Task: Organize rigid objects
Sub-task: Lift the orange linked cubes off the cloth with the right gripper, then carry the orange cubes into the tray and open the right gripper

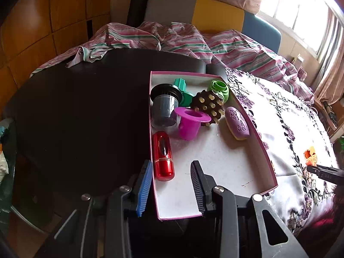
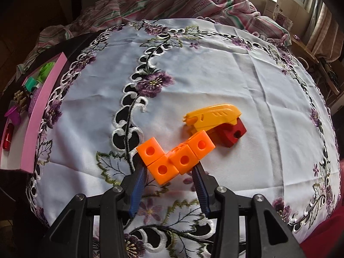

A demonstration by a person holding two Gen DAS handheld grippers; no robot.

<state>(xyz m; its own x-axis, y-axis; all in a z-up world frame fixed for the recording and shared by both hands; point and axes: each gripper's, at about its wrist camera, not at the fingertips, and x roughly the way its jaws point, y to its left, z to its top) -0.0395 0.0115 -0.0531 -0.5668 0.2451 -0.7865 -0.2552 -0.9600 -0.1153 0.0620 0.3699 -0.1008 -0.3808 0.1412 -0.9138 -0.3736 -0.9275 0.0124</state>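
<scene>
Right gripper (image 2: 169, 167): jaws spread, orange cube chain (image 2: 175, 158) lying between fingertips. Left gripper (image 1: 171, 167): jaws spread, red capsule (image 1: 163, 155) between them in box (image 1: 253, 129)

Seven items in box (image 1: 253, 137); two toys outside.

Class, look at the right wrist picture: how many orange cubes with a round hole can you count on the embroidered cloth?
4, joined in a zigzag chain between the open right gripper's fingers: far left, lower middle, centre, upper right. More may hide behind.
</scene>
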